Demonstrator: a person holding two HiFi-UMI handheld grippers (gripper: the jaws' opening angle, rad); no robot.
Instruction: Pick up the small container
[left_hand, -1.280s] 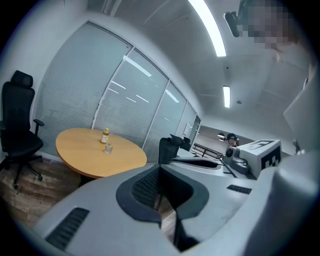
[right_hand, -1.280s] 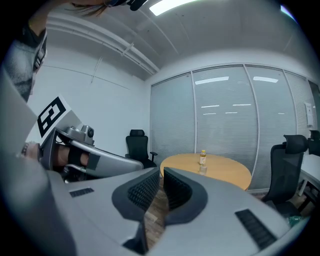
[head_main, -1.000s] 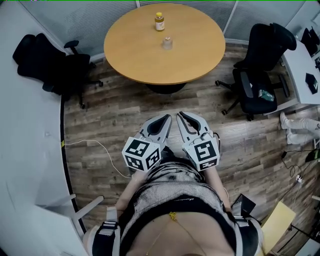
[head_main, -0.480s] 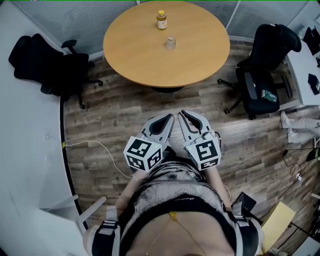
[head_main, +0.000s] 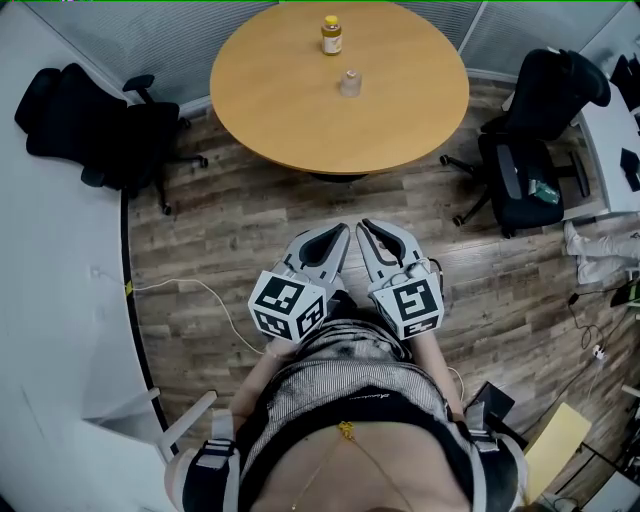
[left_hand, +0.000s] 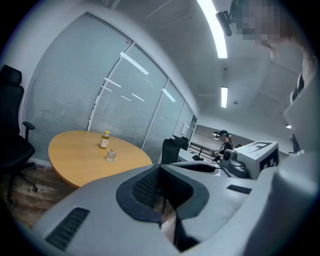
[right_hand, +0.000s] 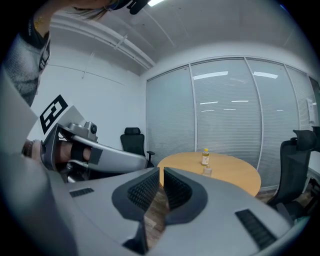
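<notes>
A small clear container (head_main: 350, 83) stands on the round wooden table (head_main: 300, 110) far ahead, with a yellow-capped bottle (head_main: 331, 35) behind it. The container (left_hand: 110, 155) and the bottle (left_hand: 105, 140) show small in the left gripper view, and the container (right_hand: 207, 171) and bottle (right_hand: 205, 157) likewise in the right gripper view. Both grippers are held close to the person's body, well short of the table. My left gripper (head_main: 338, 235) is shut with nothing in it. My right gripper (head_main: 366, 231) is shut and empty too.
Black office chairs stand left (head_main: 95, 125) and right (head_main: 530, 150) of the table on the wood floor. A white cable (head_main: 200, 300) runs across the floor at left. A white desk (head_main: 50, 300) curves along the left side. A person (left_hand: 223, 142) stands far off.
The view has shifted slightly, so the table and its objects sit a little further right and up in the head view. Both grippers stay shut and held in the same place.
</notes>
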